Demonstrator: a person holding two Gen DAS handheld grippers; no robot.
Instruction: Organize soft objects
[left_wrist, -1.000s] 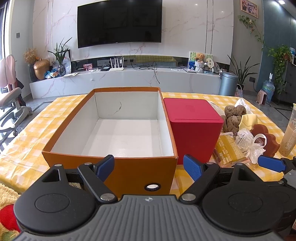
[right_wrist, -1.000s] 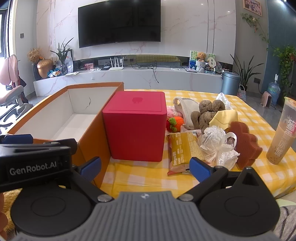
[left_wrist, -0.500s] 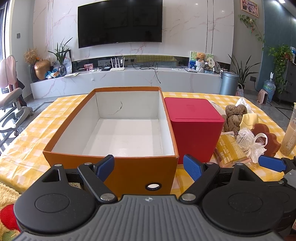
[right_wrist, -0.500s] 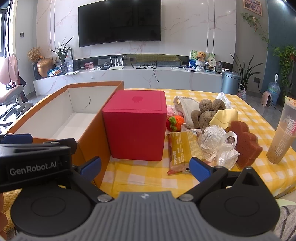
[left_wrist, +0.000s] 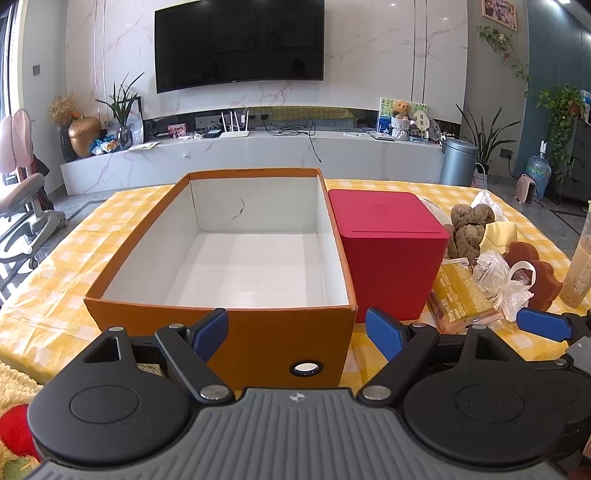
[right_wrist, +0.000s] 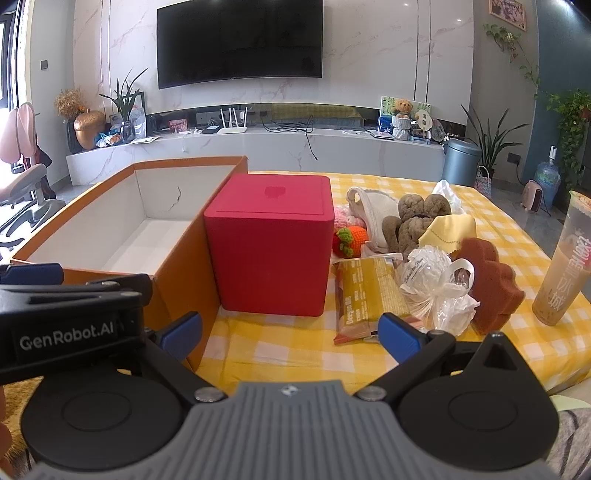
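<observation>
Blue-padded, the left tool (left_wrist: 296, 328) and the right tool (right_wrist: 290, 331) both hang released with nothing between their fingers, low at the near edge of the desk (right_wrist: 280, 354). Just ahead of the left tool stands the orange cardboard box (left_wrist: 258, 332), its white inside bare and open at the top; the red cube box (right_wrist: 271, 247) sits tight against its right wall. Farther right, past the right tool's right finger, lies the soft pile: brown plush toy (right_wrist: 410, 221), yellow cloth (right_wrist: 448, 229), crocheted strawberry (right_wrist: 351, 238), brown sponge (right_wrist: 493, 288), beside a snack packet (right_wrist: 369, 295) and plastic bag (right_wrist: 436, 291). Nothing has visibly shifted since half a second ago.
</observation>
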